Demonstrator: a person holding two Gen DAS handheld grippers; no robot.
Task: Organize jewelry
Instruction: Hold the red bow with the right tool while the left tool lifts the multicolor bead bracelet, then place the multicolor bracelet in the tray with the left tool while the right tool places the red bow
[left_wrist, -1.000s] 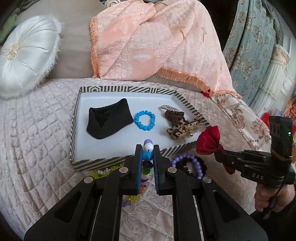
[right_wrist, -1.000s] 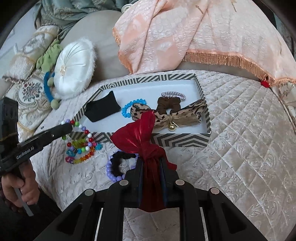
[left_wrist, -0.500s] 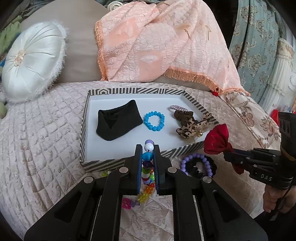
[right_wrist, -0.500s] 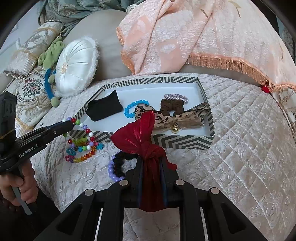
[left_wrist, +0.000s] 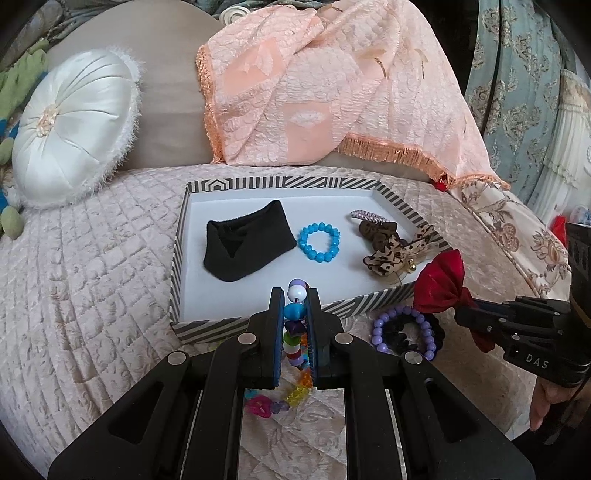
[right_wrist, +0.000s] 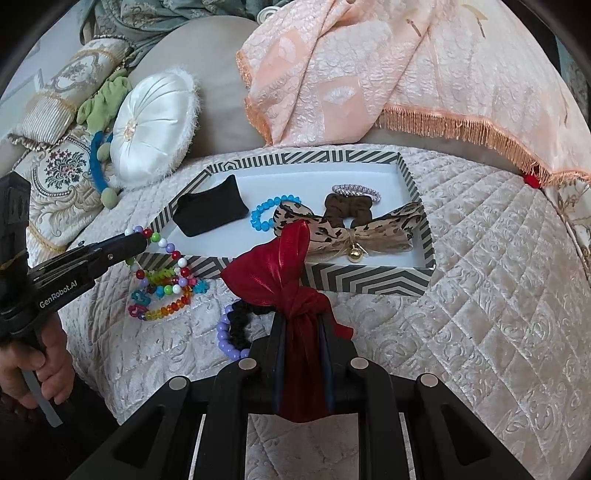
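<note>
A striped-rim tray (left_wrist: 258, 325) (right_wrist: 369, 280) lies on the quilted bed. It holds a black pouch (left_wrist: 247, 240), a blue bead bracelet (left_wrist: 319, 242), a brown scrunchie (right_wrist: 347, 208) and a leopard bow (right_wrist: 373, 230). My left gripper (left_wrist: 295, 291) (right_wrist: 142, 238) is shut on a multicolour bead necklace (left_wrist: 293, 332) (right_wrist: 162, 284), lifted at the tray's near rim with its tail on the bed. My right gripper (right_wrist: 301, 325) (left_wrist: 461, 306) is shut on a red bow (right_wrist: 280, 273) (left_wrist: 441, 282) just before the tray's front edge.
A purple bead bracelet with a black scrunchie (left_wrist: 406, 332) (right_wrist: 234, 332) lies on the bed between the grippers. A white round cushion (left_wrist: 74, 125), a peach fringed throw (left_wrist: 332, 92) and patterned pillows (right_wrist: 55, 166) stand behind the tray. A hand (right_wrist: 33, 373) grips each handle.
The left wrist view has swung left, so the tray sits further right in it. Both grippers keep their hold; the red bow stays near the tray's front edge.
</note>
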